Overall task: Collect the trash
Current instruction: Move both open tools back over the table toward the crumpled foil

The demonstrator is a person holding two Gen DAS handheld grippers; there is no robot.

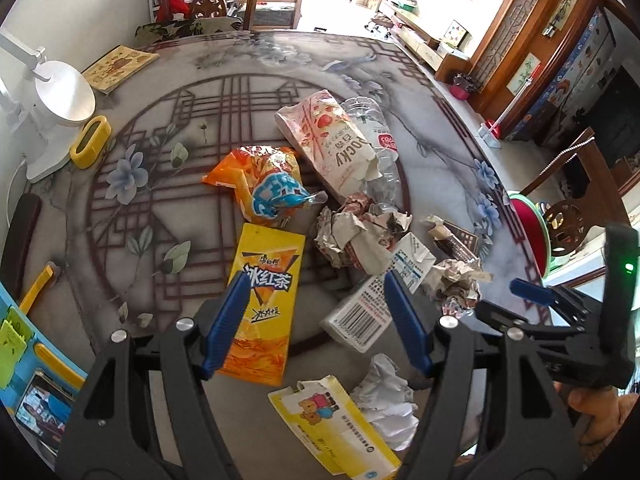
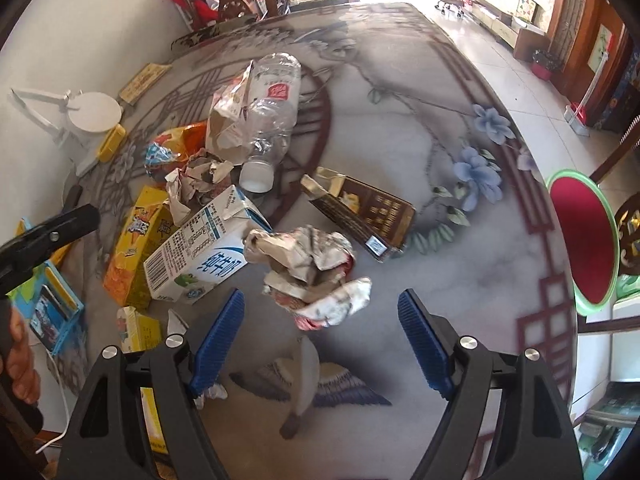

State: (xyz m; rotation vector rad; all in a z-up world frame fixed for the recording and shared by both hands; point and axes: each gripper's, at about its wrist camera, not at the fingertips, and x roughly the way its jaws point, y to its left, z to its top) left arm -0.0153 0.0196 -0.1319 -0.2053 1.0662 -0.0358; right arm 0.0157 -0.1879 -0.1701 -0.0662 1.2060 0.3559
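Blue-padded and spread wide, the left gripper (image 1: 316,312) hovers over the trash heap on the marble-print table (image 1: 432,152), grasping nothing; the yellow tea carton (image 1: 262,304) lies at its 10 o'clock, the white milk carton (image 1: 376,304) at 2. Over to the right gripper (image 2: 320,320), jaws just as wide, empty too, with a crumpled paper wad (image 2: 308,268) at 12 o'clock between its fingers. A crushed clear bottle (image 2: 272,112) lies farther off at 11.
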